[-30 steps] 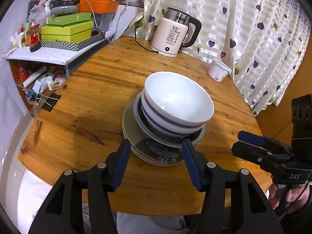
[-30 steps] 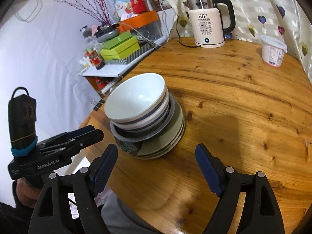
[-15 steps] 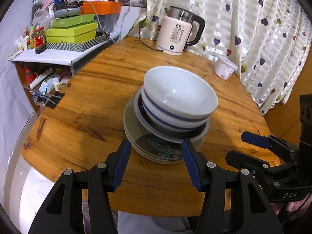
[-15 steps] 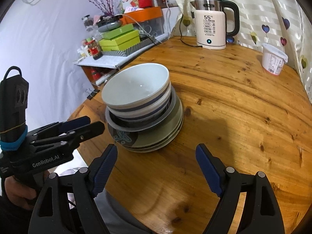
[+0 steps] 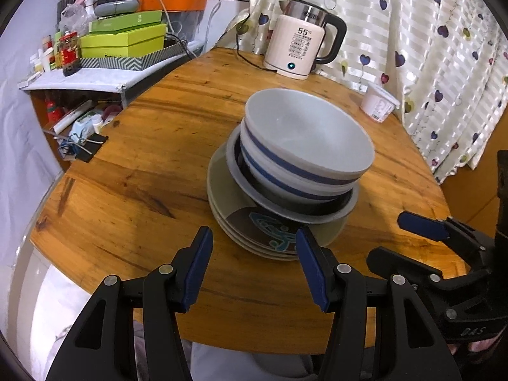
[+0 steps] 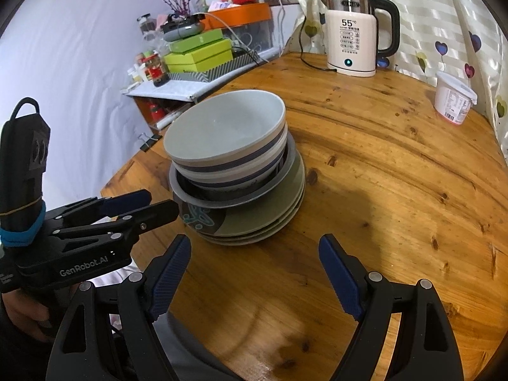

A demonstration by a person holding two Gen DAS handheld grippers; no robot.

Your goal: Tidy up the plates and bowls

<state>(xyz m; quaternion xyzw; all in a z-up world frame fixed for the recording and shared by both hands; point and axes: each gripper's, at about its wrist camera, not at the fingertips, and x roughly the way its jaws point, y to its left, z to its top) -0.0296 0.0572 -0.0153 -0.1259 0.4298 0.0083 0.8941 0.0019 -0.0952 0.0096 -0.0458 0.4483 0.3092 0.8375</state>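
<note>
Two blue-banded white bowls sit nested in a grey dish atop stacked plates on the round wooden table, just ahead of the left gripper, whose jaws gape empty. Beside it the right gripper spreads wide, holding nothing, the stack ahead-left. An electric kettle and a lidded tub stand beyond.

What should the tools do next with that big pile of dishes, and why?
Probably bring the left tool forward to grip the top bowl by its rim. Both tools are open and empty, the right tool short of the pile, and the bowls sit nested on the plates, so the bowls must come off first.
</note>
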